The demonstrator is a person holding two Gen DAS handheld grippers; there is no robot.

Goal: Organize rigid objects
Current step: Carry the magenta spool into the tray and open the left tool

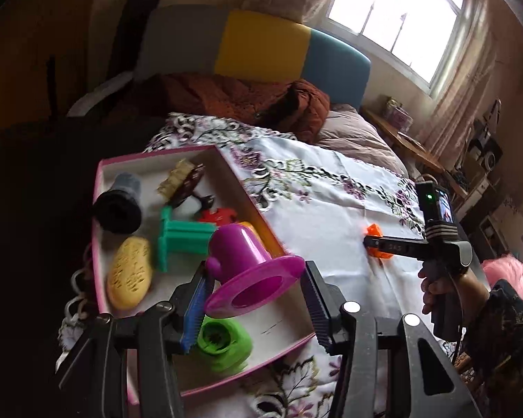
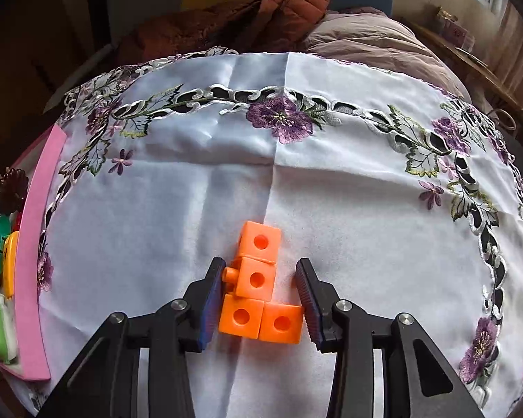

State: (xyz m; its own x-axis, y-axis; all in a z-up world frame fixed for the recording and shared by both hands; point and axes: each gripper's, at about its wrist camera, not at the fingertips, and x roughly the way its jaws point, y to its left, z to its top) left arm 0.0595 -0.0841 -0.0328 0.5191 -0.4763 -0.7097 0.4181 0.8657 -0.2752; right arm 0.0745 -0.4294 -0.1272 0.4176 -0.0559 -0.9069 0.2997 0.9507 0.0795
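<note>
Low in the left wrist view, my left gripper (image 1: pixel 254 299) carries a glossy magenta plastic funnel-shaped cup (image 1: pixel 251 268); its wide rim sits between my pads, the blue left pad pressing it, though I cannot tell whether the right pad touches. It hangs over the pink-rimmed white cardboard tray (image 1: pixel 226 165), so I judge this step to be dropping the cup in: I need a free patch of tray floor, then to let my jaws part.

Low centre in the right wrist view, my right gripper (image 2: pixel 259 296) straddles a piece of orange plastic linking cubes (image 2: pixel 258 292), four cubes joined in an L, lying on the white embroidered cloth (image 2: pixel 366 191). My jaws stand apart, the left pad at the side peg, the right pad clear of the cubes. Next they must close squarely and lift.

Beyond the cup, the tray holds one green plastic roller (image 1: pixel 223 345), one yellow oval brush (image 1: pixel 129 275), one teal spool (image 1: pixel 181 237), one black cylinder (image 1: pixel 118 202), and smaller bits I cannot separate.
</note>
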